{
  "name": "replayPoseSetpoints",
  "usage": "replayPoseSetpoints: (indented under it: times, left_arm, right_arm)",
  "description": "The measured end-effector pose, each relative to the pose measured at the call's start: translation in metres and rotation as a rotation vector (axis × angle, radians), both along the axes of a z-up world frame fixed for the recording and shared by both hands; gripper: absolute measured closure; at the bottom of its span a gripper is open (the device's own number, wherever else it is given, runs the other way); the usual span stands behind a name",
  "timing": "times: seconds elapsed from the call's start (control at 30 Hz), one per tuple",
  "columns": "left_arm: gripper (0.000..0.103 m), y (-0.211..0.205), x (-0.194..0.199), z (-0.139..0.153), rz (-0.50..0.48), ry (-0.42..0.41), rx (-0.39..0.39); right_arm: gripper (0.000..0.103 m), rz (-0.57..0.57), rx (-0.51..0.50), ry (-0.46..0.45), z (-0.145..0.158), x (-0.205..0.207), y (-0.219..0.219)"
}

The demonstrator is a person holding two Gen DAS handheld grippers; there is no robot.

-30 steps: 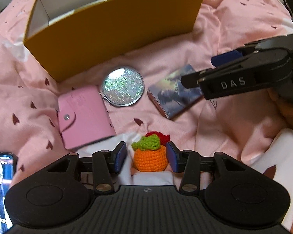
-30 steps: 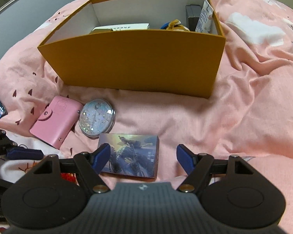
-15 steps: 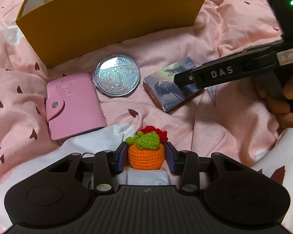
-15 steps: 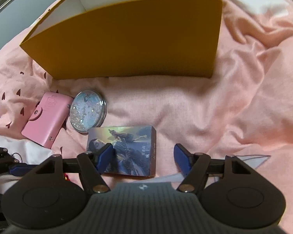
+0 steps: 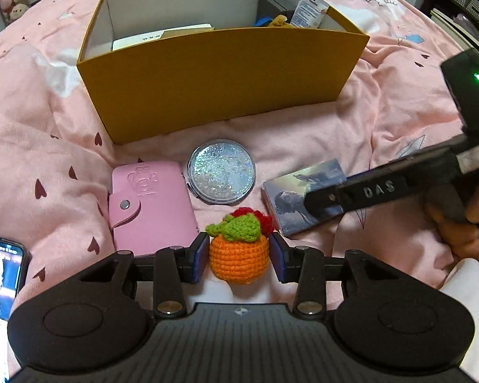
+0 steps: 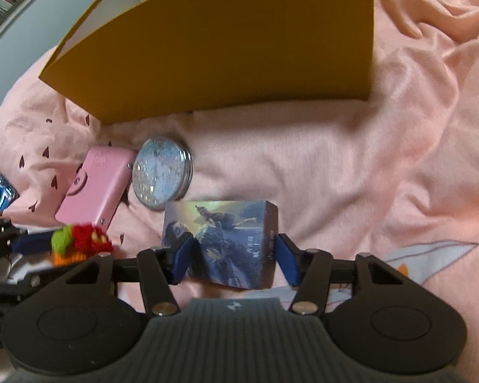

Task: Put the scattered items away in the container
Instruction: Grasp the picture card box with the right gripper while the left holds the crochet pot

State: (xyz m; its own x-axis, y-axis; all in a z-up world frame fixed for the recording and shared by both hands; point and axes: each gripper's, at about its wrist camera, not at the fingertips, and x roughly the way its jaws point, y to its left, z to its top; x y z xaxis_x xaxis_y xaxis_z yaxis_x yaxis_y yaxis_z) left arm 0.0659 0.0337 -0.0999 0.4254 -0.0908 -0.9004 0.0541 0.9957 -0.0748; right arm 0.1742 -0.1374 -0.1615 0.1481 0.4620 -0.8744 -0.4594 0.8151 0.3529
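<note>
We saw the yellow box [image 5: 220, 83] standing open on the pink bedcover [image 5: 32, 121], so its high front wall stood in our way. Our right gripper [image 6: 234, 255] had just been closing and clamped the picture card box [image 6: 226, 239]; our left gripper [image 5: 238, 257] squeezed the crochet orange toy [image 5: 238, 260]. The pink wallet [image 5: 150, 204] and glitter mirror [image 5: 222, 175] lay between.

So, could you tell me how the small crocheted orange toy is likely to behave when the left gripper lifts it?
The crocheted orange toy looks like soft yarn, so it will probably squash a little between the left gripper pads rather than slip. It seems small and likely light. Its rounded body could roll if dropped on the rumpled pink bedspread.
</note>
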Motion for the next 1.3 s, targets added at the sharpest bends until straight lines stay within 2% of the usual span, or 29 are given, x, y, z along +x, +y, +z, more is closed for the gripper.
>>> replayPoseSetpoints:
  times: [0.17, 0.3, 0.37, 0.4, 0.53, 0.6, 0.73, 0.83, 1.03, 1.17, 1.3]
  left_arm:
    - [0.056, 0.000, 0.000, -0.001, 0.000, 0.000, 0.002]
    - [0.056, 0.002, -0.002, 0.000, 0.008, -0.001, -0.003]
    - [0.056, 0.002, -0.002, 0.000, 0.006, -0.002, -0.003]
    - [0.056, 0.002, -0.003, 0.000, 0.006, -0.002, -0.003]
    - [0.056, 0.003, -0.002, -0.001, 0.006, -0.001, -0.007]
    - [0.056, 0.003, -0.002, -0.001, 0.007, 0.000, -0.009]
    - [0.056, 0.002, -0.002, 0.000, 0.002, 0.000, -0.007]
    - [0.056, 0.001, -0.002, -0.001, -0.003, -0.001, -0.004]
    - [0.056, 0.000, -0.002, -0.001, -0.003, -0.001, -0.004]
    - [0.056, 0.000, -0.002, -0.001, -0.003, -0.001, -0.003]
    - [0.056, 0.000, -0.003, -0.001, -0.002, -0.001, -0.003]
  right_arm:
    - [0.046, 0.073, -0.044, -0.031, 0.010, -0.006, 0.003]
    - [0.045, 0.208, -0.095, -0.136, 0.029, -0.006, 0.007]
    - [0.043, 0.317, -0.116, -0.202, 0.041, -0.007, 0.011]
    - [0.038, 0.378, -0.127, -0.241, 0.046, -0.008, 0.012]
    - [0.030, 0.648, -0.199, -0.439, 0.054, -0.022, 0.025]
    - [0.029, 0.739, -0.215, -0.479, 0.052, -0.023, 0.031]
    - [0.027, 0.907, -0.199, -0.414, 0.042, -0.024, 0.041]
    - [0.021, 0.990, -0.223, -0.395, 0.033, -0.030, 0.049]
    - [0.021, 1.017, -0.275, -0.402, 0.013, -0.030, 0.065]
    - [0.031, 1.009, -0.289, -0.391, 0.002, -0.029, 0.070]
    - [0.033, 0.996, -0.292, -0.384, -0.004, -0.030, 0.071]
